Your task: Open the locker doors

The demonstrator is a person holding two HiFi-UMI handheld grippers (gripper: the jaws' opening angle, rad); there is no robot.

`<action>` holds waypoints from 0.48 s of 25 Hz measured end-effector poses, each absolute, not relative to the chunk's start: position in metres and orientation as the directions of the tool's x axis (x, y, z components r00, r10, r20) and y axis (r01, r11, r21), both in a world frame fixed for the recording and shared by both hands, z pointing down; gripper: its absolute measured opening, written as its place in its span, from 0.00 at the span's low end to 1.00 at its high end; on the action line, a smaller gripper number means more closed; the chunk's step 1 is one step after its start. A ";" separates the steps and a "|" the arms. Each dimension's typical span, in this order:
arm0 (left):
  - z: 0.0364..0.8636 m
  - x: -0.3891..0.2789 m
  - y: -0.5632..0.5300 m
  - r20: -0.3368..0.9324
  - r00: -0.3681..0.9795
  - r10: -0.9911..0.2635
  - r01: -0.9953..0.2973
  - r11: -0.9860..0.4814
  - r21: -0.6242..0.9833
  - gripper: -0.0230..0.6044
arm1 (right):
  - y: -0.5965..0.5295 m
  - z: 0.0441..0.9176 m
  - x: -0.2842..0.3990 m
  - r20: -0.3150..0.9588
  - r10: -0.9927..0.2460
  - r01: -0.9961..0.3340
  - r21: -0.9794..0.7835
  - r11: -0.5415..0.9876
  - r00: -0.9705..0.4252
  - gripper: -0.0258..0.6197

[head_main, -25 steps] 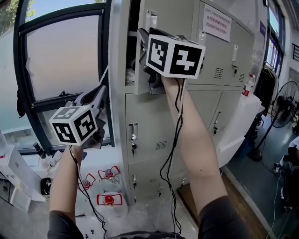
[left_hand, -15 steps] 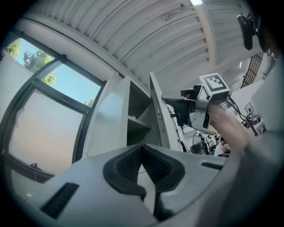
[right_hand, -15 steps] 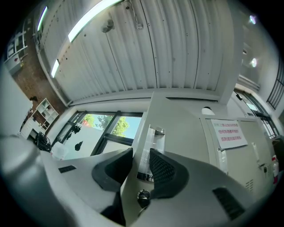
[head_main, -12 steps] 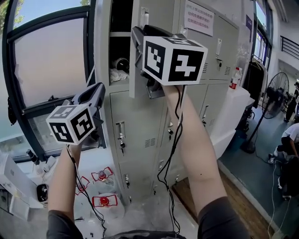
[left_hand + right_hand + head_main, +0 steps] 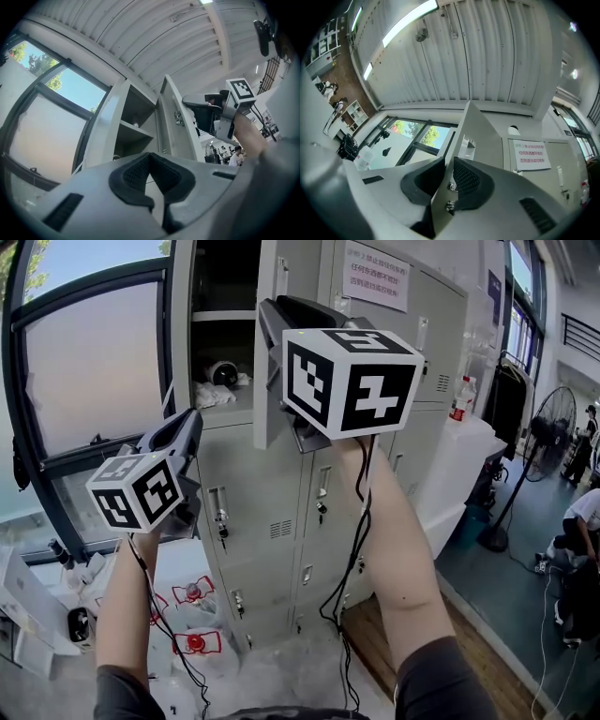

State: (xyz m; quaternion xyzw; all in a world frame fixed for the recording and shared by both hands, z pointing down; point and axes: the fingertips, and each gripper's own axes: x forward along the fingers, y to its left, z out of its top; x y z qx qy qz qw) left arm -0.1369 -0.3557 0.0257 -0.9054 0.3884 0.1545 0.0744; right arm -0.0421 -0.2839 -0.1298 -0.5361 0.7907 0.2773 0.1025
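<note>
Head view: grey sheet-metal locker bank, flat panels with slotted vents. Its upper-left door stands edge-on, swung out toward me. My right gripper, black and carrying a square-patterned marker cube, is clamped on that door's free edge. Its jaws have just been closing, with the panel between them. My left gripper hangs lower left beside the frosted window, touching nothing. Compared with a second ago the door stands wider, and more of the compartment's shelf shows. Left gripper view: ribbed black pads meet at the tips, with nothing between them. Right gripper view: the thin door sheet runs between both pads, which press on it. A white notice hangs on the lockers at right.
</note>
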 end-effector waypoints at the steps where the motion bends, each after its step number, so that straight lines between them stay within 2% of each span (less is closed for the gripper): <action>1: 0.026 -0.132 -0.353 -0.337 0.651 -0.680 -0.726 -0.687 -0.017 0.05 | -0.280 -0.130 -0.037 -0.464 -0.788 -0.905 0.329 0.270 -0.405 0.16; 12: 0.021 -0.082 -0.331 -0.333 0.659 -0.674 -0.719 -0.694 -0.019 0.05 | -0.252 -0.131 0.023 -0.467 -0.781 -0.903 0.316 0.291 -0.415 0.14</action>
